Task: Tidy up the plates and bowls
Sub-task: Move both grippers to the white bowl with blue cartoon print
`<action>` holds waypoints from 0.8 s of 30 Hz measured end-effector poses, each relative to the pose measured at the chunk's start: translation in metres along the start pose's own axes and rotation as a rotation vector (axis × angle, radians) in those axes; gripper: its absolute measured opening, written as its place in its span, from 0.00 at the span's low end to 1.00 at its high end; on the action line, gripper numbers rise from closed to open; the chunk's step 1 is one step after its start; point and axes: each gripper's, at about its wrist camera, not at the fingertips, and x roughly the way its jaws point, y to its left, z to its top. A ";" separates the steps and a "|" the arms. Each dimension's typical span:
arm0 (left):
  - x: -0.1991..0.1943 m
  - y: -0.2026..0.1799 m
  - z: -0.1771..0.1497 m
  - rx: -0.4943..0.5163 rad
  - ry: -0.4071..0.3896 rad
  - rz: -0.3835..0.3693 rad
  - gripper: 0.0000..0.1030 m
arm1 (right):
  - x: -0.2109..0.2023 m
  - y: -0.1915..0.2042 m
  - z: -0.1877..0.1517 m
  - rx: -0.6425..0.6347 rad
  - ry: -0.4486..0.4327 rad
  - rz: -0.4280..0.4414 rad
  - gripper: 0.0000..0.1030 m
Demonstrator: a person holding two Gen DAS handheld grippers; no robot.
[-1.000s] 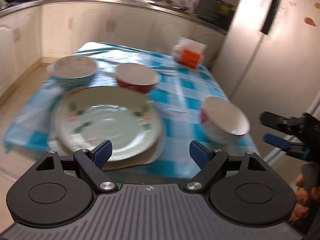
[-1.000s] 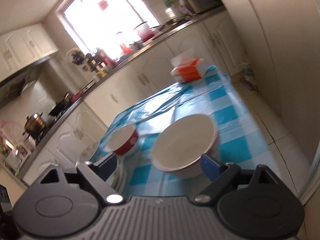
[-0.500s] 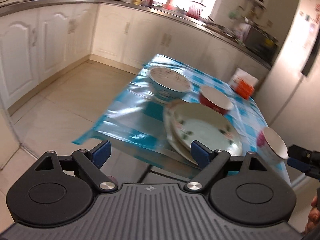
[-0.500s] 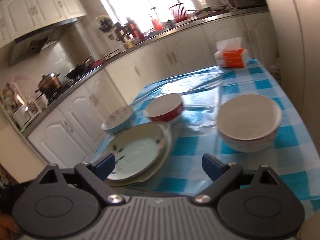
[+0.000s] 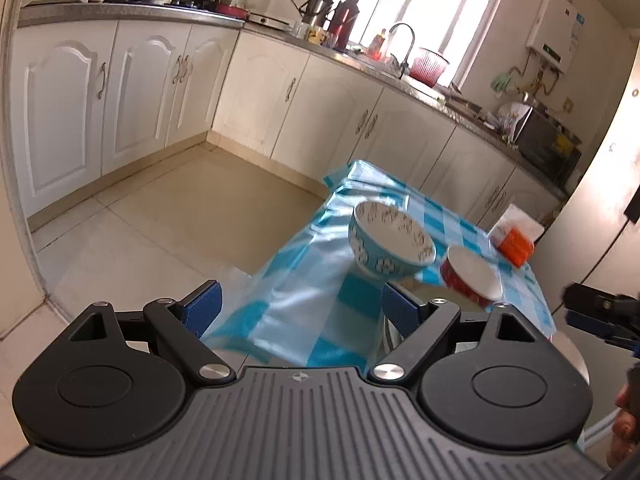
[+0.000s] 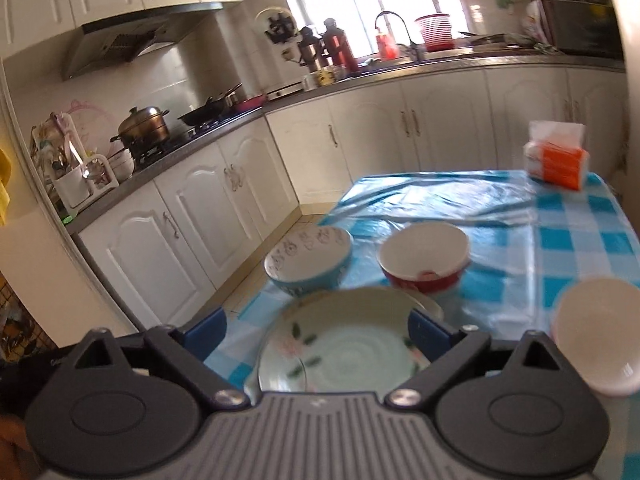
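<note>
Both grippers above the counter, fingers spread, empty.
Pale green floral ceramic plate (image 6: 344, 356) at 6 o'clock; blue patterned bowl (image 6: 308, 264) at 11; red bowl (image 6: 424, 258) at 1.

orange tissue pack (image 6: 557, 159) on the blue checked tablecloth (image 6: 580, 236) — pot (image 6: 144, 125) and pan (image 6: 208, 112) on the stove.

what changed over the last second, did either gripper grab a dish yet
No grab yet. The left gripper swung left, from over the plate toward the table's left edge and floor. The right gripper swung from the white bowl to the floral plate. Both stayed open and empty; the dishes haven't moved.
</note>
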 end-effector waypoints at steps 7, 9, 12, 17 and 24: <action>0.032 -0.007 0.017 -0.023 -0.015 -0.003 1.00 | 0.065 0.004 0.037 -0.002 0.040 0.025 0.94; 0.042 -0.010 0.021 -0.020 -0.018 -0.015 1.00 | 0.084 0.001 0.047 -0.001 0.053 0.025 0.94; 0.062 -0.019 0.024 -0.005 -0.010 -0.005 1.00 | 0.108 -0.003 0.058 -0.005 0.066 0.008 0.94; 0.097 -0.031 0.029 -0.003 0.031 -0.031 1.00 | 0.148 -0.014 0.069 -0.008 0.113 0.019 0.88; 0.138 -0.041 0.029 0.004 0.101 -0.045 1.00 | 0.189 -0.025 0.072 -0.016 0.195 0.037 0.68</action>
